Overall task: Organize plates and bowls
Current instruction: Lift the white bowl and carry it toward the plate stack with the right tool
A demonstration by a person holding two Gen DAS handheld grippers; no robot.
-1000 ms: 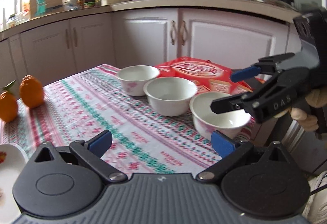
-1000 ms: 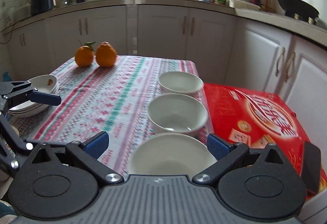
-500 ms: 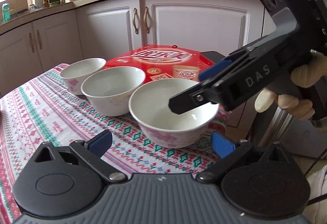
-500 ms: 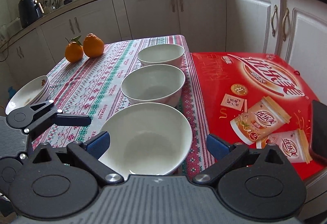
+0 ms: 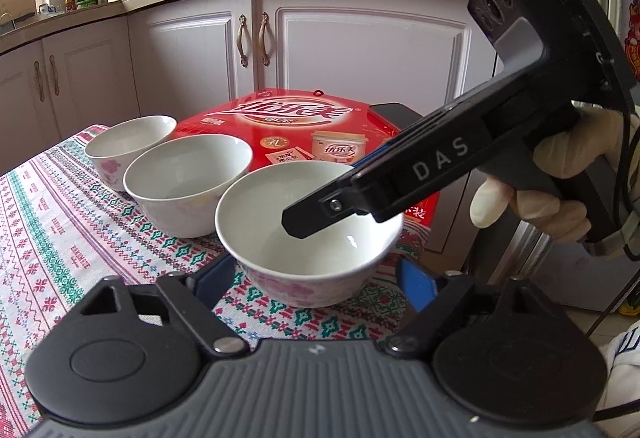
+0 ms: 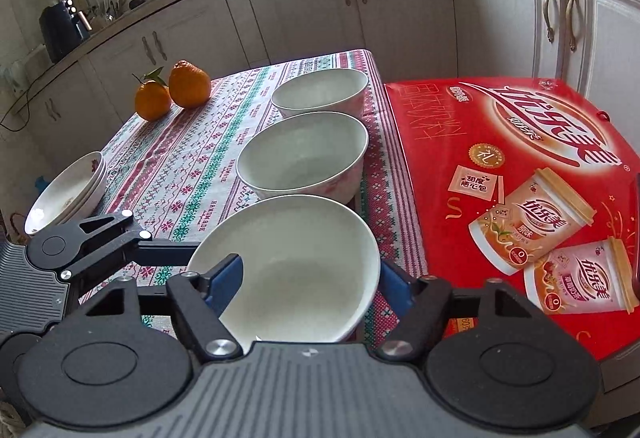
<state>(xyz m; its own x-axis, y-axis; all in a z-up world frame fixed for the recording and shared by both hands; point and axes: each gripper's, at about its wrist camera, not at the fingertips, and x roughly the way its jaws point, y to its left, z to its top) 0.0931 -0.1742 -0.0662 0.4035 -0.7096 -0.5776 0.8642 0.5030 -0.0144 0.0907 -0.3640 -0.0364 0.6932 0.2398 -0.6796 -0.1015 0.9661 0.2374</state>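
Because the near bowl [image 6: 296, 258] sits right between the fingers of our right gripper [image 6: 310, 278], that is the hand closest to it. One blue finger [image 6: 224, 280] is over the inside of the bowl on its left side, and the other blue finger [image 6: 394, 286] is outside its right wall. So the fingers are wide and hold nothing yet. From the left camera, our left gripper [image 5: 316, 278] also has its fingers wide, one on each side of the same bowl [image 5: 308, 234], and it holds nothing. We think both hands are close, but the right one reaches down into the bowl from above.

All three bowls stand in a row along the right edge of the counter [image 6: 192, 174], which has a striped cloth. The middle bowl [image 6: 302, 156] is just beside the near one, maybe touching, we cannot tell. The far bowl [image 6: 320, 92] comes after it, near the far right corner.

A big red box [image 6: 500, 158] lies just past the right edge. It could get in the way on that side. Some stacked plates [image 6: 66, 192] sit at the left edge, and two oranges [image 6: 174, 90] sit at the far left corner, well apart from the bowls.
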